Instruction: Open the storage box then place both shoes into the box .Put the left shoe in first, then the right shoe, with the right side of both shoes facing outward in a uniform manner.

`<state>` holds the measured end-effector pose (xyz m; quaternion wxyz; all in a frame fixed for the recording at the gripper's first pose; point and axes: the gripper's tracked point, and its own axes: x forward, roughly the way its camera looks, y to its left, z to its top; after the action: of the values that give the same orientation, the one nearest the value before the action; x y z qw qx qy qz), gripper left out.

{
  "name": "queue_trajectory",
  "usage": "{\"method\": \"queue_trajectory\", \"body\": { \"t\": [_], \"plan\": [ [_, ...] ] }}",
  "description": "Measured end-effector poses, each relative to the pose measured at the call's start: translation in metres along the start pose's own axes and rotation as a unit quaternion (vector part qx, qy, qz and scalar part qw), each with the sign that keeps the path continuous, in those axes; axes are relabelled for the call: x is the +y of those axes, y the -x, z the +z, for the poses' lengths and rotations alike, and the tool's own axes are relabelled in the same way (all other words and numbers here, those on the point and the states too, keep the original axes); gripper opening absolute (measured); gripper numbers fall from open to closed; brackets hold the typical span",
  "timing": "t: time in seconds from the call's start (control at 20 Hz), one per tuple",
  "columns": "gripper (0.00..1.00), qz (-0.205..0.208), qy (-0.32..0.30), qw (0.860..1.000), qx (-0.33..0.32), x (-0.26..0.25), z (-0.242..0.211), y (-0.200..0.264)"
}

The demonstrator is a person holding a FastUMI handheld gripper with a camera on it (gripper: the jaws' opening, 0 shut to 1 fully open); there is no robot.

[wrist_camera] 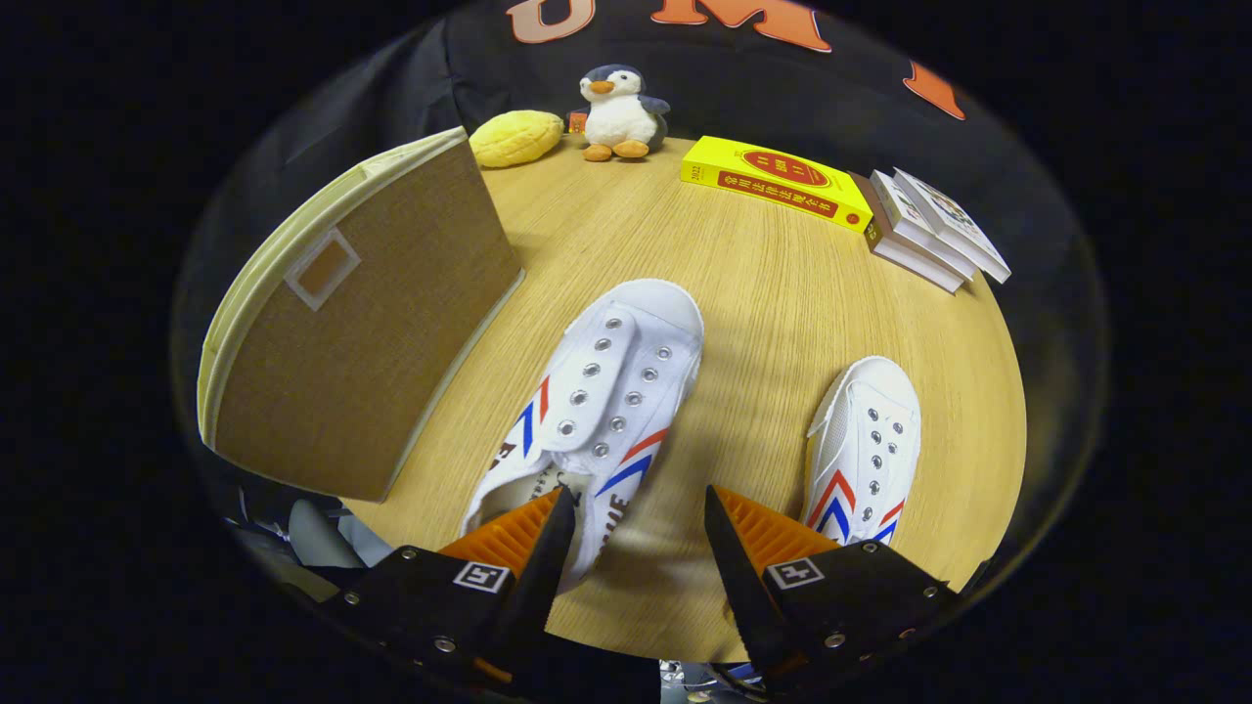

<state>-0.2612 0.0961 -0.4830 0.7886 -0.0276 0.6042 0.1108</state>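
A: Wooden surface (763, 323) in a black-cloth booth. Nearest in, what have we got?

B: The hand-held gripper (634, 533), fingers spread wide, gripping nothing. One finger sits over the heel opening of the near shoe (597, 411); the other is clear of it, above bare wood.

A: How does that shoe lie?

B: Heel at the fingers, toe pointing away and slightly toward the far edge, so its long axis runs roughly along the fingers. The second shoe (866, 450) is apart from it, beside the other finger, lying much the same way.

A: And the box (362, 323)?

B: Beyond the first shoe's side, near the surface's edge, flap toward us and looking closed. I'd say it wants opening first.

A: Farther back?

B: A book (778, 183), a penguin (618, 112).
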Motion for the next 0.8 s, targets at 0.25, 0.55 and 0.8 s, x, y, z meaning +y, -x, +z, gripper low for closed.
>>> {"method": "queue_trajectory", "body": {
  "t": [0.25,0.55,0.8],
  "plan": [
    [0.63,0.020,-0.050,0.998,-0.011,0.010,0.005,-0.012],
    [0.38,0.078,-0.130,0.988,0.009,0.026,0.001,-0.013],
    [0.10,0.089,-0.181,0.979,-0.001,0.027,0.002,-0.009]
  ]
}}
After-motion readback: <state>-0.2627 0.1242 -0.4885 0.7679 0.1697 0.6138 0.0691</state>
